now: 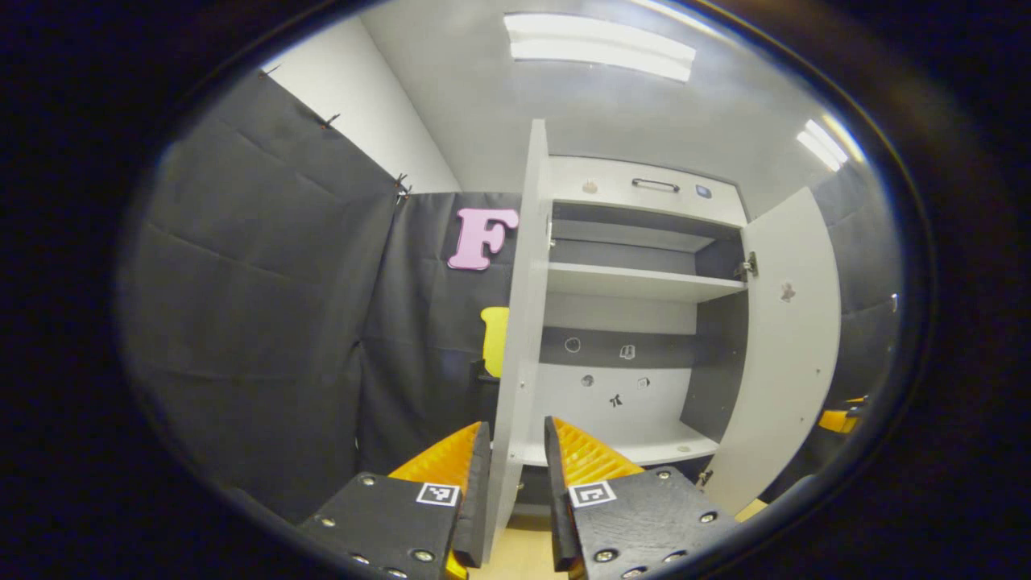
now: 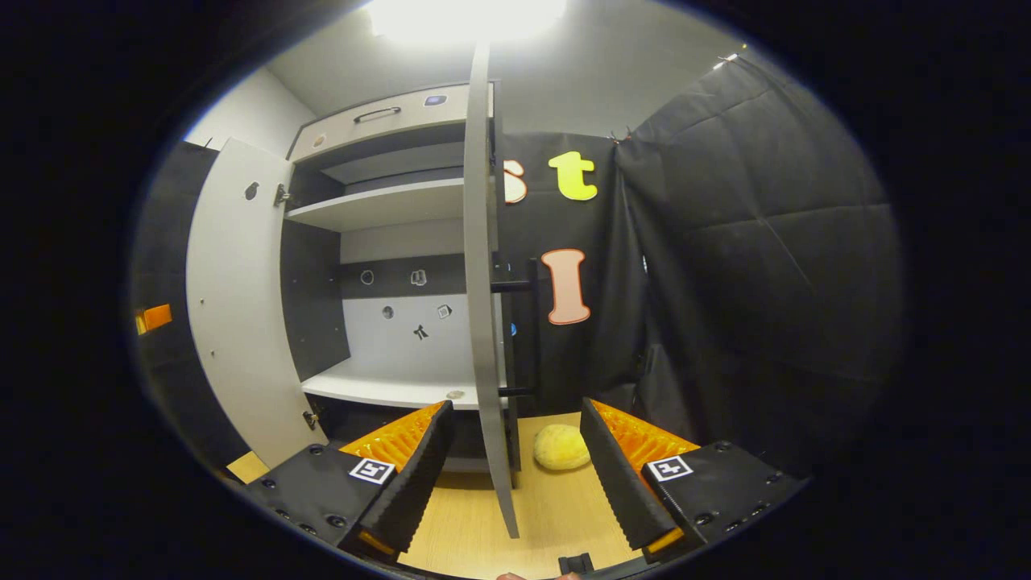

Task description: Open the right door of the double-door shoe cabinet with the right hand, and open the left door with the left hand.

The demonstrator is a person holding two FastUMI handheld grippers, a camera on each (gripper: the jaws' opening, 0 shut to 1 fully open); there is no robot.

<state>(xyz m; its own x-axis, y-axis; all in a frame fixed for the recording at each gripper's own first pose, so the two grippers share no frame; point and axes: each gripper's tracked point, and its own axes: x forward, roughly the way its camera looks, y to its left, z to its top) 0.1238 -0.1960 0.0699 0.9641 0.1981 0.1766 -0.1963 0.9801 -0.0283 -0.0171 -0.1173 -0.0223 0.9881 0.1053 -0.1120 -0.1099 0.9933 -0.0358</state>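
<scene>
1. In the left gripper view, the left claw straddles the free edge of the shoe cabinet's left door. The door is swung out edge-on toward the camera and sits in the narrow gap between the two fingers. Whether the fingers actually press on the panel cannot be told.
2. In the same view, the right door stands swung wide open at the far right, showing its inner face and hinge.
3. Between the doors the cabinet interior lies open, with an upper shelf and a lower shelf. Small stickers dot the back panel.
4. In the right gripper view, the right claw is spread wide, and the right door's edge stands upright between the fingers without touching either one.
5. A dark bar handle is mounted on the outer face of that door.
6. A pale round sponge-like lump rests on the wooden surface, near the right finger and just beyond the door's bottom corner.
</scene>
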